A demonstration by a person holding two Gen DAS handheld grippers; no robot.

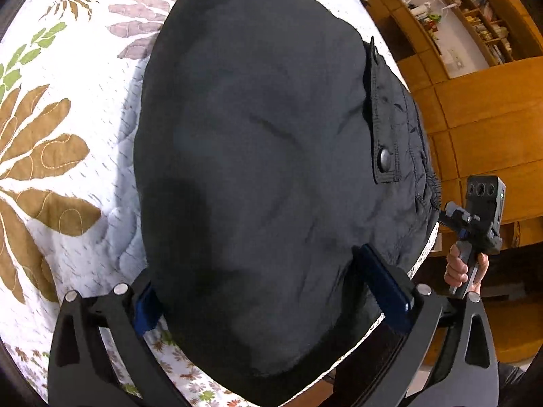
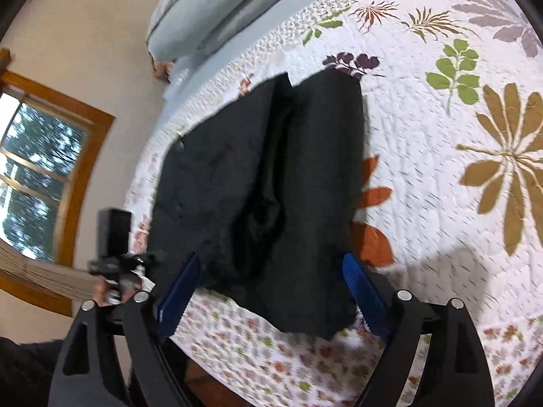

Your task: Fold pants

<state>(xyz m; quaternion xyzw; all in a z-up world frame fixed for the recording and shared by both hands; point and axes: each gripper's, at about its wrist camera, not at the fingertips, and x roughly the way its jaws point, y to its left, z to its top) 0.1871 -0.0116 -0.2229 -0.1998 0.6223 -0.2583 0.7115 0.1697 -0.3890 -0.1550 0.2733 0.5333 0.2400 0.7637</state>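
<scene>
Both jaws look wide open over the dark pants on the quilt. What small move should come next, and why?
Probably lower the right gripper and close on the near edge of the pants: its jaws straddle that edge, nothing is held, and the left gripper is open too. The pants lie flat on the quilt.

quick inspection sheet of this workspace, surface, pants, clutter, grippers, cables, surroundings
surface: white quilted bedspread with leaf and flower print, covering a bed.
job's things: black fabric pants lie on the bedspread, both legs side by side, pointing away from the person; snap-button pocket flap at the waist end.
clutter: nothing seen on the bedspread beside the pants.
grippers: left gripper open, blue-padded fingers straddling the pants' near edge; right gripper open, also straddling the near edge. Neither is closed on fabric.
cables: nothing seen.
surroundings: grey pillows at the bed's far end, wood-framed window, wooden shelving unit.
</scene>
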